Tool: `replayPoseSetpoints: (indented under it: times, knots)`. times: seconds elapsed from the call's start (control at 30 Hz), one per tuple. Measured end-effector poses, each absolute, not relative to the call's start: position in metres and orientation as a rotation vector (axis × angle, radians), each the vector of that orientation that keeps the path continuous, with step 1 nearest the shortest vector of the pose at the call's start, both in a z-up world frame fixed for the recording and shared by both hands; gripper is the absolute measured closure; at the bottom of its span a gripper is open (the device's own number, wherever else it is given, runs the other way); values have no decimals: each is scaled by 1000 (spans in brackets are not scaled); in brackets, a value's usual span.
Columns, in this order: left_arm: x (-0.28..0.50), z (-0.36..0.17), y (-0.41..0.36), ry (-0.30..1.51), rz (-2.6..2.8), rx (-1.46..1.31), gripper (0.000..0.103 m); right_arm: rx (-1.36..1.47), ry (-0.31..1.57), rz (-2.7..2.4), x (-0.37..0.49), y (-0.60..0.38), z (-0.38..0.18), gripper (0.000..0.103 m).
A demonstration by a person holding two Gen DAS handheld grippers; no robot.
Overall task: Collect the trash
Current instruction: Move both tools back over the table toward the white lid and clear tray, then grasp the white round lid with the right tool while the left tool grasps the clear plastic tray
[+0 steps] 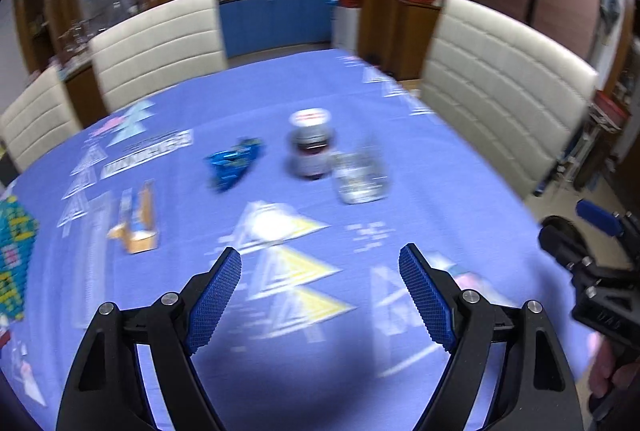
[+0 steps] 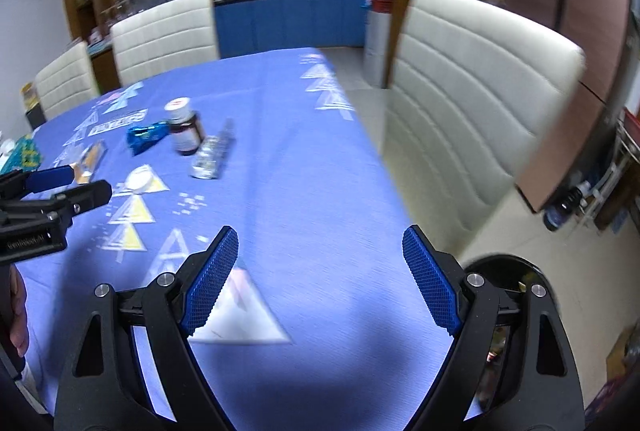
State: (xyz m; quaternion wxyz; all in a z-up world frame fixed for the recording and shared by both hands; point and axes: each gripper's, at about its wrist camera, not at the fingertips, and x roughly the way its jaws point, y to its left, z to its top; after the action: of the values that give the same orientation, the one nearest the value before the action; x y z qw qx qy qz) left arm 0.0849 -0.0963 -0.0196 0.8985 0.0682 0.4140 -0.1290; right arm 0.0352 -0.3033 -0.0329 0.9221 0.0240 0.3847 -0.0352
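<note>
Several bits of trash lie mid-table on the blue cloth. They are a crumpled blue wrapper, a dark bottle with a white cap, a silvery clear plastic pack, and a small orange-and-white carton. My left gripper hovers open over the near part of the cloth, well short of them, with nothing between its fingers. My right gripper is open and empty too, over the table's near right side.
Cream padded chairs stand along the right and far edges of the table. A patterned box sits at the left edge. A black round bin stands on the floor beside the table, under my right gripper. The pictures are motion-blurred.
</note>
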Motion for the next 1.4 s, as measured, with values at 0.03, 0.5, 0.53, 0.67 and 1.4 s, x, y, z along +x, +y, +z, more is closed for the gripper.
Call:
replayPoseSetpoints:
  times: [0.03, 0.5, 0.53, 0.67, 1.4]
  knots:
    - [87, -22, -83, 859, -239, 146, 24, 38, 793, -51, 43, -290, -33, 19]
    - [116, -62, 76, 925, 45, 69, 24, -63, 844, 131, 121, -157, -55, 19]
    - [119, -67, 85, 934, 50, 58, 24, -67, 848, 136, 124, -152, -57, 19]
    - [127, -82, 104, 965, 47, 38, 24, -94, 868, 146, 138, -127, -69, 19]
    - [145, -101, 119, 914, 31, 8, 48, -98, 943, 178, 174, -106, -104, 61]
